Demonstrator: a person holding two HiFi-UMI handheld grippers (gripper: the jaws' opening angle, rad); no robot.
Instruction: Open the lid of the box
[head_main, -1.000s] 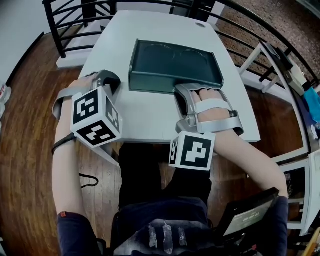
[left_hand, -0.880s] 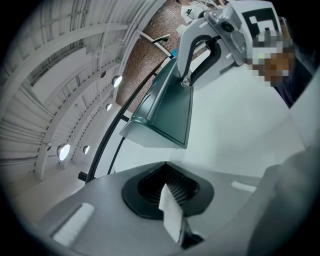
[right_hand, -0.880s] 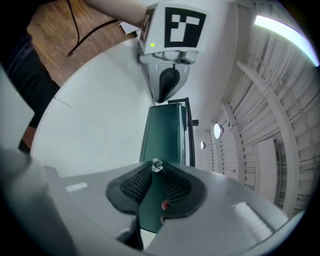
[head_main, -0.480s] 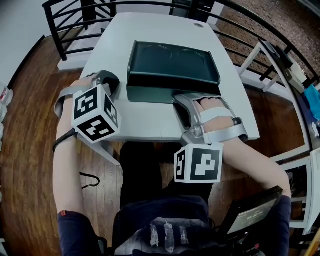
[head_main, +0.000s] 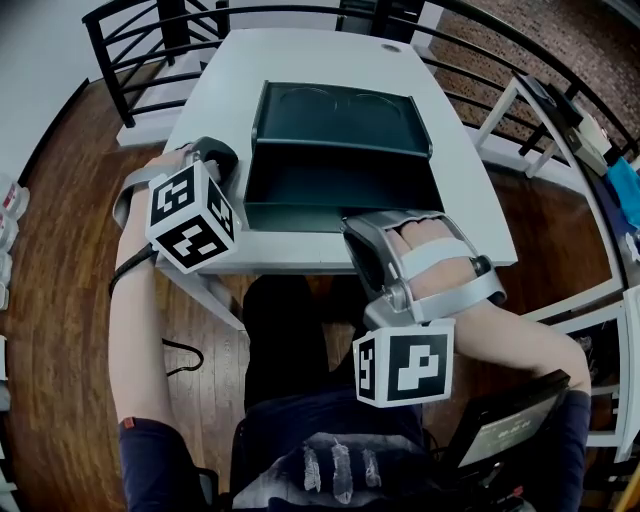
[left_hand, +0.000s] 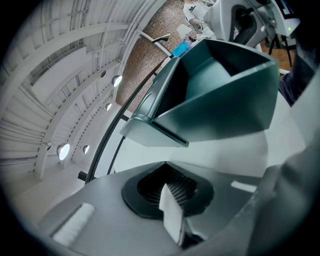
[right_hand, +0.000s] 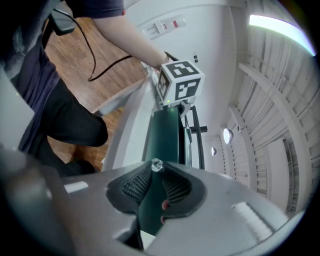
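Observation:
A dark green box (head_main: 340, 115) stands on the white table (head_main: 310, 50). Its front part (head_main: 290, 217) sits pulled out toward me, and the dark inside shows between it and the top. My right gripper (head_main: 352, 224) is shut on that front edge near its right end. In the right gripper view the thin green panel (right_hand: 162, 132) runs edge-on between the pads (right_hand: 131, 186) of my right gripper (right_hand: 156, 169). My left gripper (head_main: 222, 160) rests at the table's left edge, apart from the box (left_hand: 220, 105). The jaws of my left gripper (left_hand: 167, 172) stand together; a white strip I cannot identify shows between them.
A black railing (head_main: 130, 20) curves round the table's far side over a wood floor (head_main: 60, 250). White racks (head_main: 560, 130) stand to the right. A dark screen (head_main: 505, 425) sits by my right elbow. My legs are under the table's near edge.
My right gripper has drawn back toward me with the box's front edge in it, and the box has opened up. The left gripper has hardly moved.

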